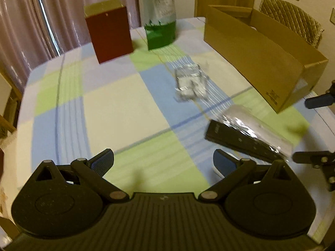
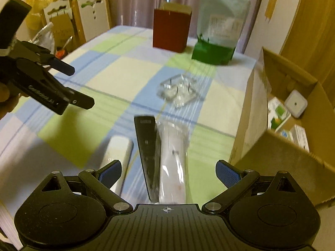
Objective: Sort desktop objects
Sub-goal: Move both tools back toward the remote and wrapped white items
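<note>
Hovering above the checked-cloth worktop (image 1: pixel 117 96), both grippers (left gripper (image 1: pixel 163 163), right gripper (image 2: pixel 168 172)) hold jaws open and empty; the flat black remote control (image 2: pixel 147 152) lies beside the open brown cardboard box (image 2: pixel 278 152).

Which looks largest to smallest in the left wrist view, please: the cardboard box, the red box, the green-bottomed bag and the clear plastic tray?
1. cardboard box
2. red box and green-bottomed bag: similar, not ranked
3. clear plastic tray
</note>
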